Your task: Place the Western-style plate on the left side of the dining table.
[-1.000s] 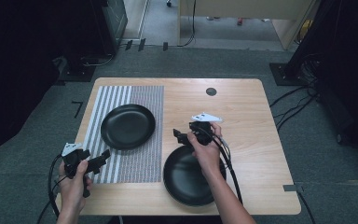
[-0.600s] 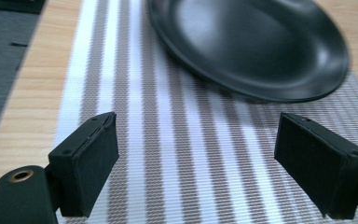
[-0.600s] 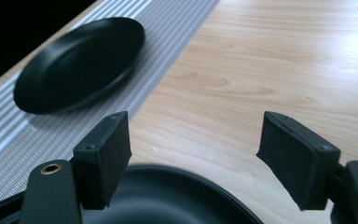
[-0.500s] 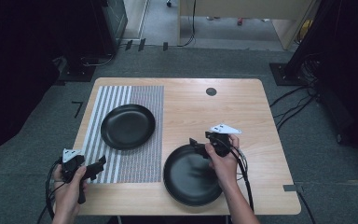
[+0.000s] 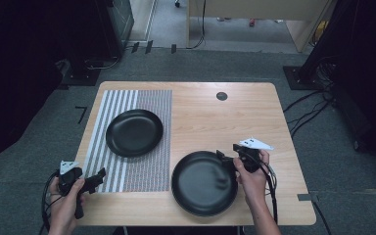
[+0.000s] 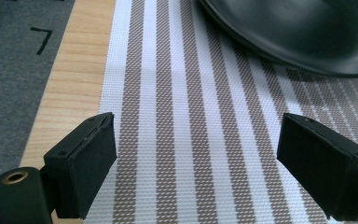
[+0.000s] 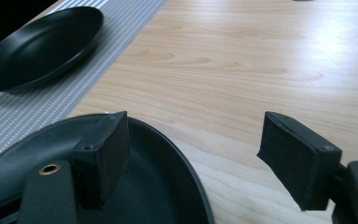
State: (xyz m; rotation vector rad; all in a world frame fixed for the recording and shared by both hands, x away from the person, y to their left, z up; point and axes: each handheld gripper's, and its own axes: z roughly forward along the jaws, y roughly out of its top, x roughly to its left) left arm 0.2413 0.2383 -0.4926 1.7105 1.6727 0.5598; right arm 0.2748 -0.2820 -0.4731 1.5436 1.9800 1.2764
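The right tool (image 5: pixel 227 157), jaws apart, straddles the rim of the near plate (image 5: pixel 203 183) at the counter's (image 5: pixel 215 117) front edge without gripping it. The other plate (image 5: pixel 134 132) sits on the striped mat (image 5: pixel 142 171). The left tool (image 5: pixel 98 177) (also apart, empty) waits at the front left corner, so the near plate likely remains to be picked up.

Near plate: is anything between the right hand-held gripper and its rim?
Nothing visible. The right hand-held gripper is open at the near plate, one jaw over the rim, the other over bare table.
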